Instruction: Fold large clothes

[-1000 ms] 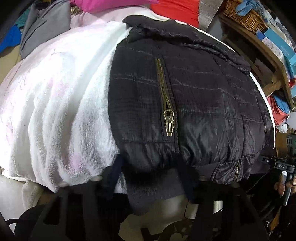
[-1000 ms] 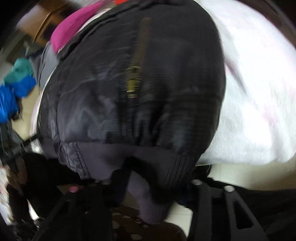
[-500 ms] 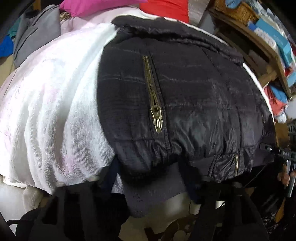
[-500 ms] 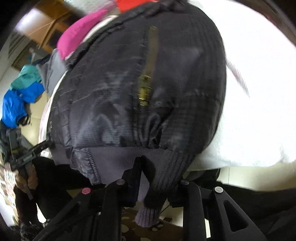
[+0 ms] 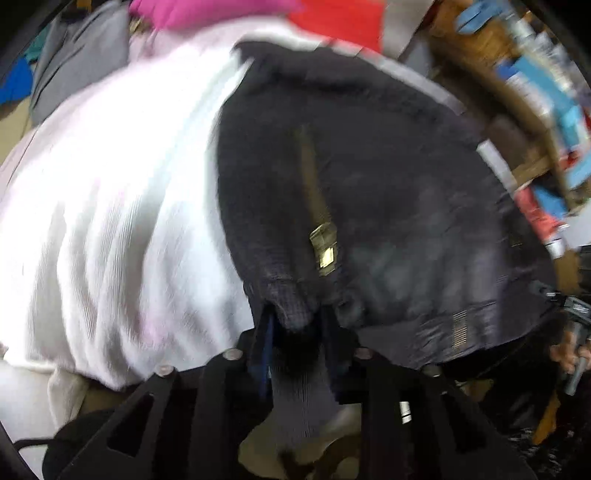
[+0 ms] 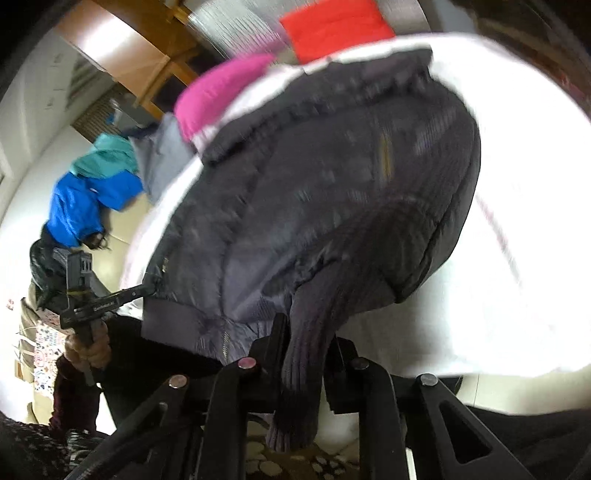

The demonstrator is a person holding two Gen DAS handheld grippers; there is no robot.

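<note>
A black quilted jacket (image 5: 388, 192) with a brass pocket zipper (image 5: 321, 240) lies on a white blanket (image 5: 110, 221). My left gripper (image 5: 295, 332) is shut on the jacket's ribbed hem at its near left corner. My right gripper (image 6: 306, 332) is shut on the ribbed hem (image 6: 303, 362) at the other near corner, with the jacket (image 6: 314, 192) lifted and bunched above it. The left gripper (image 6: 147, 290) also shows in the right wrist view, pinching the hem. Both views are blurred.
Pink (image 5: 207, 11) and red (image 5: 332, 18) clothes lie at the blanket's far side, grey fabric (image 5: 74, 66) at far left. A wooden shelf with clutter (image 5: 535, 92) stands at right. Blue and teal clothes (image 6: 88, 199) lie on the floor.
Both grippers have closed on the ribbed hem and lifted it. The jacket's near edge has bunched up and moved away from me.
</note>
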